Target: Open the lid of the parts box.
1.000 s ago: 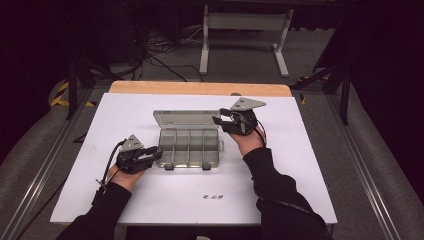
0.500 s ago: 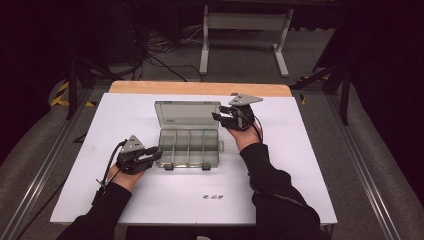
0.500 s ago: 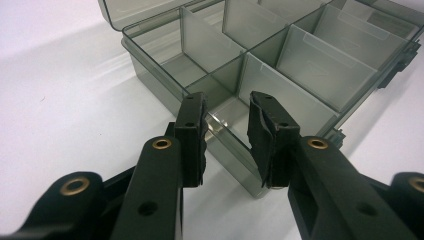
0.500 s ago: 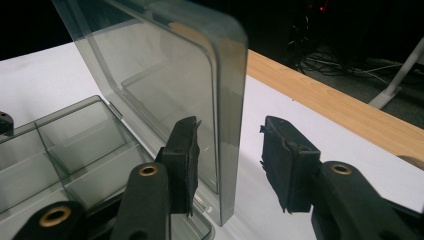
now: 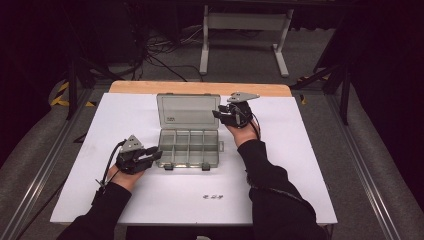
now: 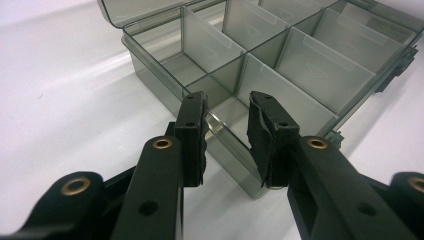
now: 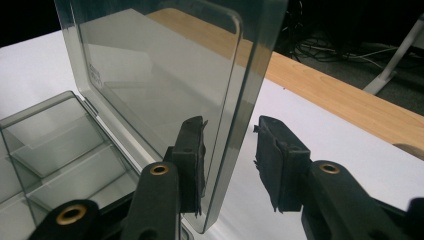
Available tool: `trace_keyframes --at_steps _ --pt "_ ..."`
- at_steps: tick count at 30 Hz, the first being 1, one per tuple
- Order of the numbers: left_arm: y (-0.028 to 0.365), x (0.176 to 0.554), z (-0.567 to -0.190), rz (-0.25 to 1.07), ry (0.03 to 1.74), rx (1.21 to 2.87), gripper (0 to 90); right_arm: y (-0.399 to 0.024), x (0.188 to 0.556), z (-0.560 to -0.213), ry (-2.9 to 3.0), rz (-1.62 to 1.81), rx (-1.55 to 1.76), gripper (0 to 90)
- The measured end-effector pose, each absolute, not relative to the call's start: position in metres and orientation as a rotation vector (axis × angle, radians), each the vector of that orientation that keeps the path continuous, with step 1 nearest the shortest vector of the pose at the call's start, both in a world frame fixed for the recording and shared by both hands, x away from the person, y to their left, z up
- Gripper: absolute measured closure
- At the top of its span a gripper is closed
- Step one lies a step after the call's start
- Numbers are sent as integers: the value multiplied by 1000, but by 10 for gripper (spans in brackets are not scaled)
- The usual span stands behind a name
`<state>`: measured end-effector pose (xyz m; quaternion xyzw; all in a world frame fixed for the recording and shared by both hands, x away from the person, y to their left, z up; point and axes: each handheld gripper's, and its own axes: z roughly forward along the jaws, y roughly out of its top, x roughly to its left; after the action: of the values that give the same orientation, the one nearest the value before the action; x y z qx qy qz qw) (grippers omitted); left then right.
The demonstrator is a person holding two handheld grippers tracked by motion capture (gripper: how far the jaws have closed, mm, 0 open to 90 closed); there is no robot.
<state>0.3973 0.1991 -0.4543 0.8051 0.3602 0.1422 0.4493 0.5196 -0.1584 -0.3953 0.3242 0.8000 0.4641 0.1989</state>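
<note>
The clear plastic box (image 5: 189, 148) is sitting mid-table (image 5: 300, 165) with its lid (image 5: 188, 110) standing upright at the far side. The left hand-held gripper (image 5: 152, 156) is straddling the box's near left corner wall, jaws partly spread, and I cannot tell whether the pads are pressing it. The right hand-held gripper (image 5: 218, 114) has just been closing, its jaws on either side of the lid's right edge with a gap showing on one side. To do this well, it should be closing squarely on the lid edge while the left one is steadying the box, then swinging the lid slowly about its hinge.
</note>
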Motion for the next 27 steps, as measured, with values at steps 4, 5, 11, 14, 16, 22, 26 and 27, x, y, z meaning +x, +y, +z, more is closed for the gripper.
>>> trace_keyframes --at_steps 4,5,11,14,16,22,26,27 --pt "200 398 -455 341 896 1986 681 -157 523 -399 2256 1284 914 644" --pt "200 398 -455 335 897 1984 680 -156 524 -400 2260 1281 920 644" --pt "201 398 -455 329 897 1979 677 -154 530 -404 2275 1273 949 637" --pt "201 398 -455 322 899 1976 677 -154 533 -407 2289 1265 968 631" --pt "201 398 -455 322 899 1976 675 -154 534 -409 2298 1258 973 625" --pt "201 398 -456 316 900 1990 643 -153 536 -417 2320 1248 1000 606" --pt "201 399 -456 312 898 1987 643 -153 538 -423 2338 1242 1017 596" --pt "201 399 -456 310 896 1987 643 -153 538 -424 2343 1239 1025 596"
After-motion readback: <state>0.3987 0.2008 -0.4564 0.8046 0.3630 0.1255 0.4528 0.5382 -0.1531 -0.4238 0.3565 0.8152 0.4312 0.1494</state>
